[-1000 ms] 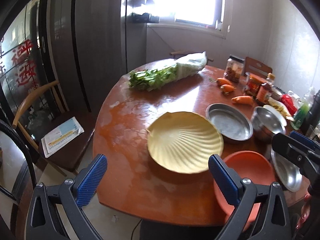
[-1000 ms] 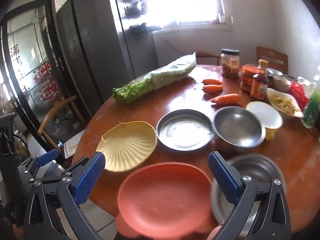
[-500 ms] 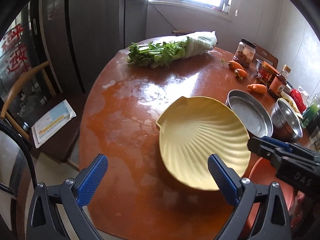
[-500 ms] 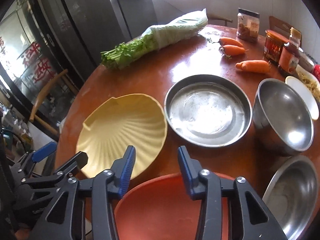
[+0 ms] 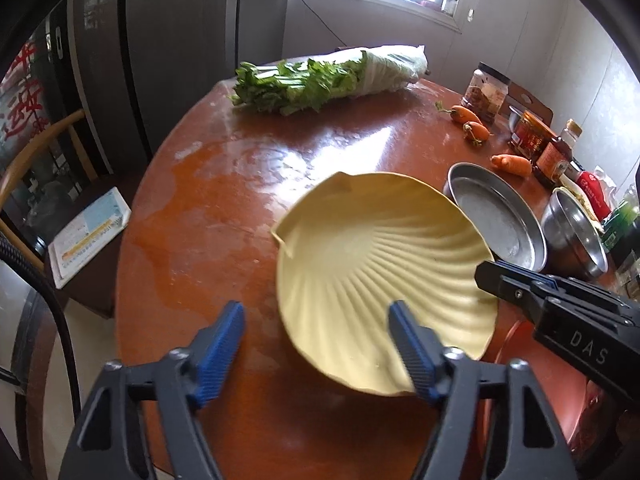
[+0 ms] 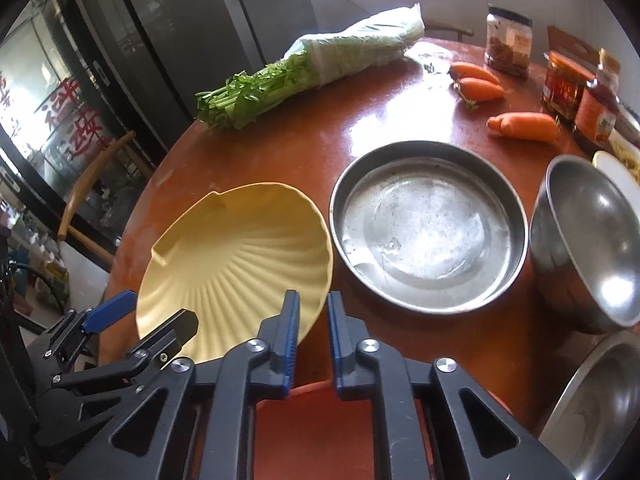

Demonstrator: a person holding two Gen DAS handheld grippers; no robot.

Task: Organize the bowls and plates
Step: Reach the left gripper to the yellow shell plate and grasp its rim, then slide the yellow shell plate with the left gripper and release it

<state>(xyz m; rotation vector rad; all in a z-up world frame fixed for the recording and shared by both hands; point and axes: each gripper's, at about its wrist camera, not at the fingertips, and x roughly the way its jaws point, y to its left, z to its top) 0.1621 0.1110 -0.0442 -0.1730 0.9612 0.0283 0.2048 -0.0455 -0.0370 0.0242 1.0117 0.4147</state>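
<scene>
Grippers flank the yellow shell plate [image 5: 380,276] at the table's [image 5: 224,184] near edge: left gripper [image 5: 316,344], jaws just narrowing but clear of its rim, right gripper [image 6: 313,340] nearly shut at the orange plate's [image 6: 316,432] rim, seemingly for stacking.

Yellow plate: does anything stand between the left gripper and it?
Nothing visible does. The left gripper, its jaws just now closing, straddles the yellow plate at its near rim. The right gripper sits aside, at its right edge.
</scene>
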